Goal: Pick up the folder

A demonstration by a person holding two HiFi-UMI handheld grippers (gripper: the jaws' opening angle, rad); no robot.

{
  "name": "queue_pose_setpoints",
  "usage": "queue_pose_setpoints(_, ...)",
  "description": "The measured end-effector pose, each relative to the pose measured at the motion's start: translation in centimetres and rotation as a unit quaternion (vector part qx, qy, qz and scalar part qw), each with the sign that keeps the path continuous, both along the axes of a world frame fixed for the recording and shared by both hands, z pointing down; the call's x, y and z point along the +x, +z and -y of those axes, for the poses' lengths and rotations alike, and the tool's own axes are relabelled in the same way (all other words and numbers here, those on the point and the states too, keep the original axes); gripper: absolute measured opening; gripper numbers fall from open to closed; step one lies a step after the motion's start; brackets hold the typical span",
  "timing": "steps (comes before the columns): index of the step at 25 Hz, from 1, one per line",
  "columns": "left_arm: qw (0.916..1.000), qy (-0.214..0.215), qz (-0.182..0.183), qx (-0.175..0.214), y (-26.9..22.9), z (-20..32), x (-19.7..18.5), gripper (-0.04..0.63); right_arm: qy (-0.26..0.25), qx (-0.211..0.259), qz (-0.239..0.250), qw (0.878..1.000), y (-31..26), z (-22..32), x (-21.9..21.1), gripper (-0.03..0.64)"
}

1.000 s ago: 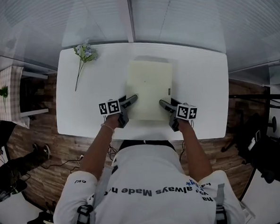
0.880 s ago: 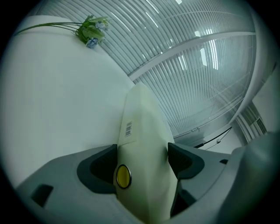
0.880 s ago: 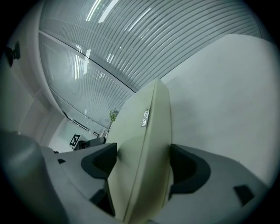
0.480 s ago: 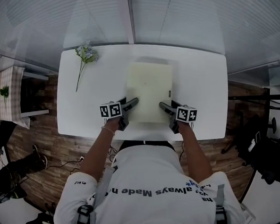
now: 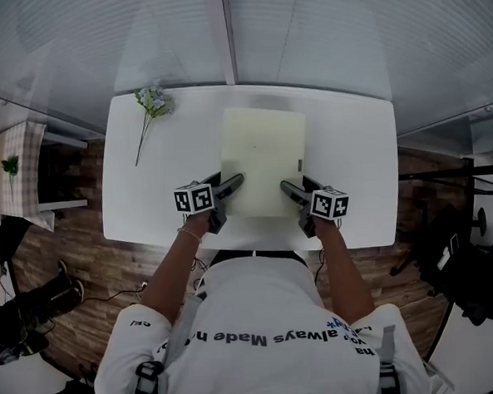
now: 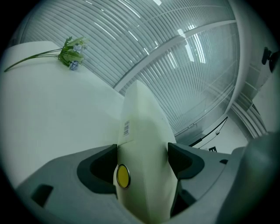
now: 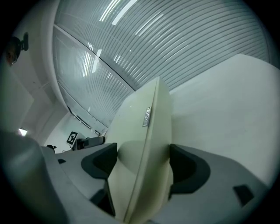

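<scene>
Since the left gripper (image 5: 233, 182) and right gripper (image 5: 289, 186) each have fingers (image 6: 94, 164) clamped on the folder (image 5: 262, 153) at its near edge, over mid-surface (image 5: 352, 160), raise both evenly or it twists.

We see our left gripper (image 6: 142, 164) clamped on the folder (image 6: 146, 127), edge-on between the jaws; a yellow stud (image 6: 123, 176) sits by the left jaw, a barcode label (image 6: 127, 128) just beyond. Ahead and leftward, a flower sprig (image 6: 70, 50) lies on the table (image 6: 52, 109).
</scene>
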State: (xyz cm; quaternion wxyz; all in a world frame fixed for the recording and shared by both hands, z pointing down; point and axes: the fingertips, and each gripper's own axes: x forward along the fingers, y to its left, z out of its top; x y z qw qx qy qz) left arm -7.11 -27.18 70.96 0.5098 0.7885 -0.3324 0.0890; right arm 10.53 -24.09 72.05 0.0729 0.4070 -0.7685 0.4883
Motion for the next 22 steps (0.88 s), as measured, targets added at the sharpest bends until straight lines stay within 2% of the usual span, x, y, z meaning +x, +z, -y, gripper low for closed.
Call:
queue_pose_setpoints(12,0.9976,-0.008,-0.004,0.068,-6.6,0.6,0.8,0.327,0.005,0.063,-0.002,0.998,-6.2,0.5,0.6,0.33)
queue_pose_setpoints(22,0.9905,-0.034,-0.007,0.133,-13.3,0.6,0.7,0.327,0.01,0.131,-0.014,0.991,-13.1,0.8,0.7,0.33)
